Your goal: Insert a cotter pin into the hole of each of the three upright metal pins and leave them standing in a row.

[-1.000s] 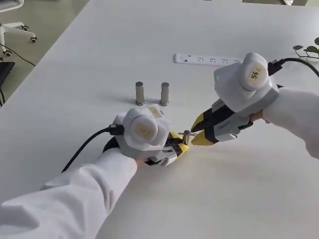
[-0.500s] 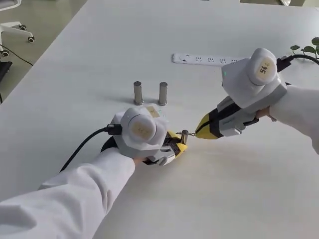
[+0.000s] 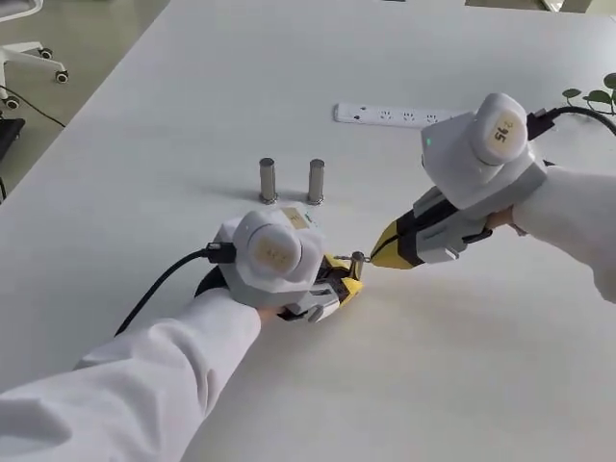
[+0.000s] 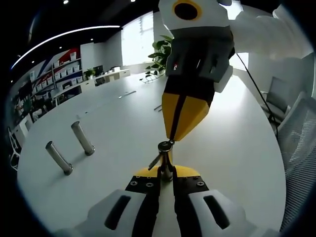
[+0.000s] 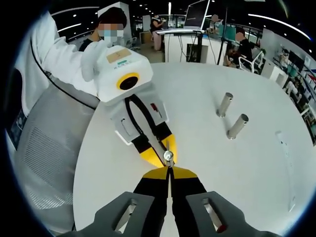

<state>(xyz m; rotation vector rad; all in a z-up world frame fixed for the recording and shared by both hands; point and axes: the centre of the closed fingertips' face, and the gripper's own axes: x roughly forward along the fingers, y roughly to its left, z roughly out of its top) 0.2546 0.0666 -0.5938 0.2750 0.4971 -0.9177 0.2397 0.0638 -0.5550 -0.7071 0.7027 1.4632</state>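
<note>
Where row begins, at left: first metal pin and second metal pin, upright on table, near each other, well apart from work, probably parked to keep row. Next, left gripper low on table, jaws narrow, clamped on third metal pin, kept upright, likely to steady hole. Cotter pin slanting from its top. Right gripper jaws pressed together, tip touching pin top, probably seating cotter pin; whether pinching it, cannot tell.

Around you: white table, power strip lying on it; leafy plant at its right edge; office chair on grey-green floor; bright window, ceiling strip light.
</note>
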